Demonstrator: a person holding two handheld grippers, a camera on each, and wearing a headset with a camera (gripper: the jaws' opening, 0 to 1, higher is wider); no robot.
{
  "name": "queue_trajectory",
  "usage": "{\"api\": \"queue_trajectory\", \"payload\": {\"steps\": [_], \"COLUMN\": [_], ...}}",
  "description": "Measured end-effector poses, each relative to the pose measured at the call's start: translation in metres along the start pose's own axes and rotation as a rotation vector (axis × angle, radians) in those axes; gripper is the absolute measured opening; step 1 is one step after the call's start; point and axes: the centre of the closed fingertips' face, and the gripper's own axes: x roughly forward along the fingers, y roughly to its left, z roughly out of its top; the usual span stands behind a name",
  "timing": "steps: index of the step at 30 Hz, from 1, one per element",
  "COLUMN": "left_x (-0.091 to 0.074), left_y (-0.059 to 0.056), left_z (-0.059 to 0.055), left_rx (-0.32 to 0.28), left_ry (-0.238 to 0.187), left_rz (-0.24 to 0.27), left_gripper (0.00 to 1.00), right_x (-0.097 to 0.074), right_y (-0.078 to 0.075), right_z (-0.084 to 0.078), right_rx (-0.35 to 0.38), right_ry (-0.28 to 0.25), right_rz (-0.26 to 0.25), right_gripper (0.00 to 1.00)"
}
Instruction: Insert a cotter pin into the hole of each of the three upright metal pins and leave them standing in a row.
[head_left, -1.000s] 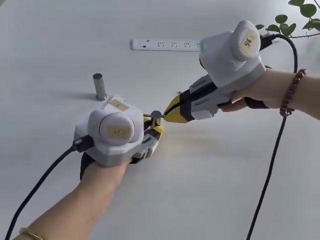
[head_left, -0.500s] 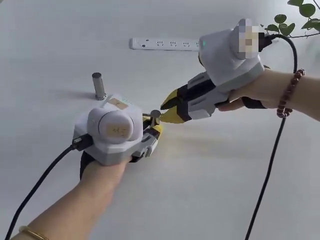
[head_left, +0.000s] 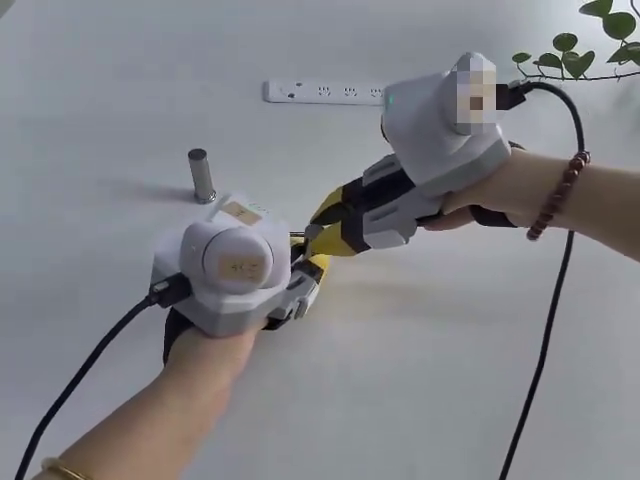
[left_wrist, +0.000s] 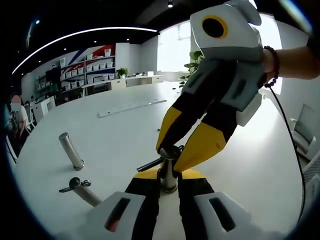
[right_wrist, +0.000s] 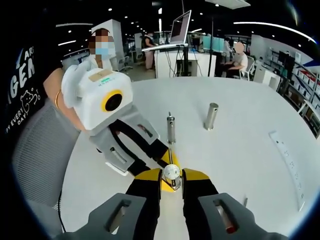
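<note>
In the head view, the left gripper (head_left: 312, 262) pinches the held pin (head_left: 312, 232) upright on the white table (head_left: 420, 380). The right gripper (head_left: 320, 226), jaws spread, straddles the pin's head from the right. In the left gripper view, a cotter pin (left_wrist: 149, 164) juts crosswise just under that head, toward a finished pin (left_wrist: 86, 191) and a bare pin (left_wrist: 70, 150) standing nearby. In the right gripper view, the head sits between the tips, with an open office behind.

I work at a big white table (head_left: 420, 400) in a bright room with a window (left_wrist: 172, 47) and shelves (left_wrist: 95, 62).
</note>
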Motion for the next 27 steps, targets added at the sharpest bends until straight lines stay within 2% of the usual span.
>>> {"api": "queue_trajectory", "payload": {"steps": [7,16,21,27], "left_x": [0.0,0.0,-0.001,-0.001], "left_y": [0.001,0.009,0.016,0.019], "left_z": [0.0,0.001,0.002,0.001], "left_rx": [0.008,0.001,-0.011,-0.021], "left_ry": [0.004,0.004,0.0,0.002], "left_rz": [0.007,0.021,0.029,0.035], "left_gripper": [0.11,0.11,0.11,0.11], "right_x": [0.0,0.006,0.01,0.012], "right_y": [-0.002,-0.011,-0.013,-0.014], "right_z": [0.001,0.004,0.008,0.009], "right_rx": [-0.027,-0.033,-0.044,-0.045], "right_ry": [0.008,0.006,0.003,0.004], "right_rz": [-0.005,-0.005,-0.009,-0.008], "right_gripper": [0.08,0.08,0.08,0.08]}}
